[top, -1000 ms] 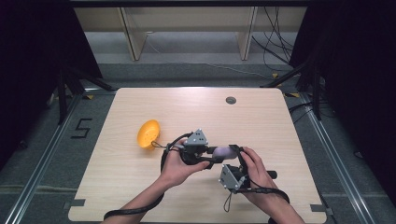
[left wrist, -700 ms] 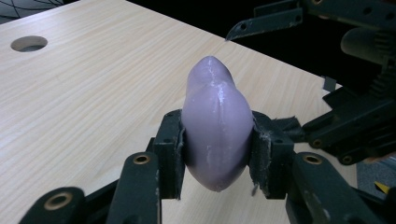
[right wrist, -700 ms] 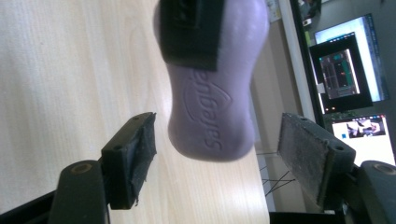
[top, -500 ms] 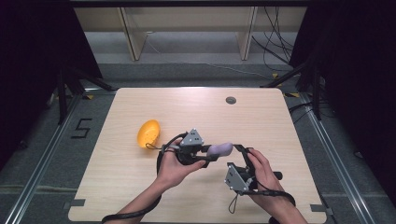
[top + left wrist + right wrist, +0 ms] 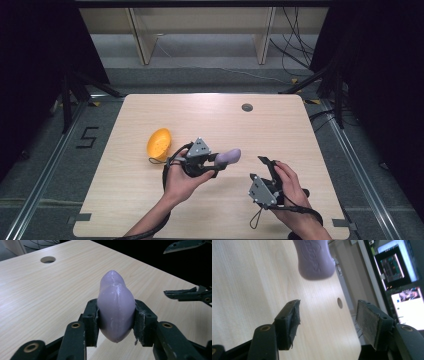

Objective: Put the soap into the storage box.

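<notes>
The wooden table (image 5: pixel 150 200) carries an orange bowl (image 5: pixel 159 144) behind the left gripper (image 5: pixel 116 322), whose 2 jaws clamp a purple soap bar (image 5: pixel 115 307) at mid-body, clear of the table. The right gripper (image 5: pixel 328 322) has just been closing; its jaws stand apart and empty, soap ahead. Likely a handover: next, align and approach.

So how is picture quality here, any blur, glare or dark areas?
High view: table evenly lit, surroundings almost black. Left gripper view: purple soap bar sharp, with small glints. Right gripper view: the bar soft and cut off at the top, bright screens at the right edge.
</notes>
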The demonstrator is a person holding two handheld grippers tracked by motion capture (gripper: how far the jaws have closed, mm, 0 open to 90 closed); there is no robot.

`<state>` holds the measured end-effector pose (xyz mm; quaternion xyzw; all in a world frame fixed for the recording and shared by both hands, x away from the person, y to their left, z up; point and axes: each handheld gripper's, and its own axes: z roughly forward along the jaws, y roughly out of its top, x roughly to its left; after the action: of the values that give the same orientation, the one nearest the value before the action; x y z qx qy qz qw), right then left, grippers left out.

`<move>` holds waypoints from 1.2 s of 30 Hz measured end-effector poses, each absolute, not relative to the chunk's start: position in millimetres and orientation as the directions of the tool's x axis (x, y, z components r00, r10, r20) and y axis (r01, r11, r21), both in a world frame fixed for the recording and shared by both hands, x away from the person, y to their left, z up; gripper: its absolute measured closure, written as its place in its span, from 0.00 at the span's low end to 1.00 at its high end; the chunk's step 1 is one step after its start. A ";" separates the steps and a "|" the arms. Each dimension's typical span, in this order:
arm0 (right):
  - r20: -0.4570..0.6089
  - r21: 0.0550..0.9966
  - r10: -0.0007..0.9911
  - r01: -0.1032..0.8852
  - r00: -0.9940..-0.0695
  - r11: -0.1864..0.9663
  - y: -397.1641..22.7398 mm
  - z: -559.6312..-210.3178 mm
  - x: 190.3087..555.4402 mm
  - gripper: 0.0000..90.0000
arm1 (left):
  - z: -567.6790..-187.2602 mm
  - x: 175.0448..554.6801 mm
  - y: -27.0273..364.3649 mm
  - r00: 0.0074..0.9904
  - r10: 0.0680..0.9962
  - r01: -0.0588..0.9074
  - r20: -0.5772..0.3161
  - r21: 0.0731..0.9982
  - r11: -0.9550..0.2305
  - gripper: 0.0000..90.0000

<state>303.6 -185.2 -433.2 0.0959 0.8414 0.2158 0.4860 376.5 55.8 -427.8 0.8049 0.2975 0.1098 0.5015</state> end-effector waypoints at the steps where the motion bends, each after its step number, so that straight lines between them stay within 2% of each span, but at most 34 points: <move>1: -0.777 0.456 0.371 -0.048 -0.509 0.889 -185.2 -433.2 303.6 0.42 | -427.8 376.5 55.8 0.799 0.589 0.369 -0.122 0.873 -0.320 0.66; 4: -0.755 0.488 0.410 -0.020 -0.512 0.872 -190.5 -432.0 303.3 0.44 | -428.3 372.6 61.3 0.779 0.617 0.364 -0.112 0.882 -0.299 0.66; 5: -0.742 0.508 0.434 -0.006 -0.512 0.861 -193.5 -431.5 303.7 0.45 | -427.3 372.6 64.9 0.780 0.620 0.338 -0.084 0.891 -0.304 0.66; 16: -0.660 0.583 0.527 0.076 -0.536 0.809 -205.3 -432.0 304.8 0.45 | -426.8 361.1 81.5 0.698 0.712 0.343 -0.079 0.910 -0.235 0.66; 17: -0.686 0.567 0.513 0.062 -0.517 0.821 -207.1 -430.7 305.8 0.44 | -427.6 359.8 84.0 0.687 0.723 0.343 -0.076 0.911 -0.230 0.66; 22: -0.684 0.566 0.524 0.085 -0.507 0.820 -208.3 -431.5 305.9 0.44 | -431.8 358.1 92.3 0.658 0.749 0.339 -0.074 0.918 -0.207 0.66; 29: -0.665 0.571 0.539 0.113 -0.518 0.813 -209.2 -433.1 306.5 0.44 | -435.5 354.0 106.2 0.592 0.804 0.332 -0.062 0.927 -0.174 0.66; 36: -0.675 0.561 0.524 0.101 -0.519 0.822 -209.4 -433.0 307.3 0.44 | -437.0 353.6 121.2 0.525 0.850 0.326 -0.050 0.934 -0.146 0.66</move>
<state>307.3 -209.4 -433.0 0.1863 0.8397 0.2331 0.4538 353.6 121.2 -437.0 0.7114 0.4132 0.2587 0.5063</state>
